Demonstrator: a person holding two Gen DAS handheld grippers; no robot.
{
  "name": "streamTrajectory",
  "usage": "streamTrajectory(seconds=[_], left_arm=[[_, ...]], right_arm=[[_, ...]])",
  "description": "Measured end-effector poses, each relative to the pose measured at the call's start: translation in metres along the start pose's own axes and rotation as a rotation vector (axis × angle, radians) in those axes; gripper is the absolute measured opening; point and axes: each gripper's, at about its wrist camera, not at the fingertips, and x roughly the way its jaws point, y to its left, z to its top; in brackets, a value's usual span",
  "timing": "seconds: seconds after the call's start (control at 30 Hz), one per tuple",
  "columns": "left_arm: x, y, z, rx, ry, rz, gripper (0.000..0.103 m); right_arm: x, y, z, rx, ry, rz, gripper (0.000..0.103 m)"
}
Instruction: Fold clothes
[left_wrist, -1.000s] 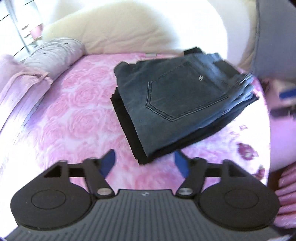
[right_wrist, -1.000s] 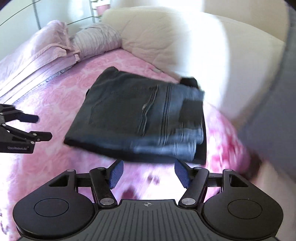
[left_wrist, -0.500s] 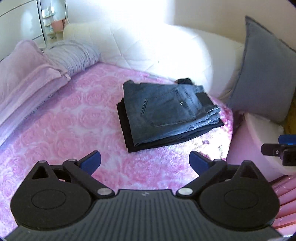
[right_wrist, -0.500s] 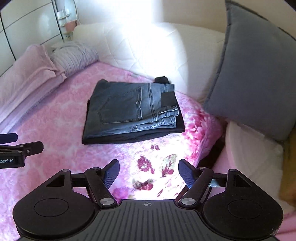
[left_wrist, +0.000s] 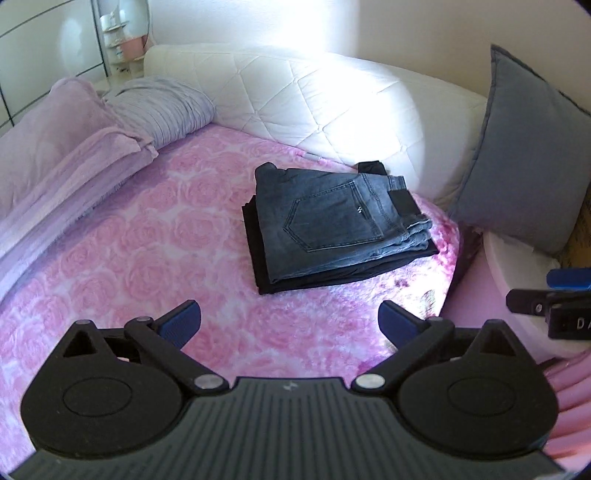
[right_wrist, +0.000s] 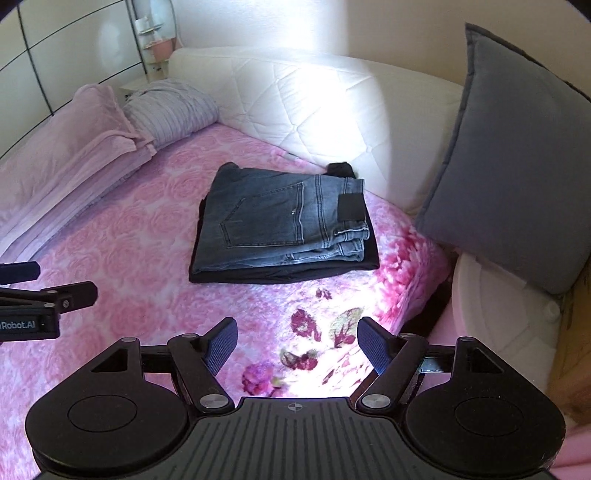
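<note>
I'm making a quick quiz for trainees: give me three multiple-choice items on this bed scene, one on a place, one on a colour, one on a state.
1. Where do the folded jeans lie?
A. on a folded black garment
B. on the grey cushion
C. on the floor

2. What colour is the bedspread?
A. green
B. pink
C. white

3. How are the left tongs and right tongs?
A. both shut on the jeans
B. one open, one shut
C. both open, empty

Answers: A, black fabric shows under the jeans' edges; B, pink rose pattern; C, the blue pads stand apart with nothing between.
</note>
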Motion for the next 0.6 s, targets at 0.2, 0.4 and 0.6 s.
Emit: streamTrajectory(seconds=[0.2, 0.4, 0.6], left_arm=[[-0.004, -0.012, -0.001, -0.040, 0.006, 0.003, 0.100], [-0.005, -0.024, -0.003, -0.075, 0.019, 0.014, 0.100], [-0.001, -0.032, -0.008, -0.081, 0.037, 0.036, 0.101]], right_arm=[[-0.010, -0.012, 0.002, -0.008, 0.003, 0.012, 0.075], [-0.011, -0.023, -0.005, 0.003, 0.032, 0.003, 0.075], [-0.014, -0.028, -0.008, -0.011, 0.040, 0.014, 0.075]])
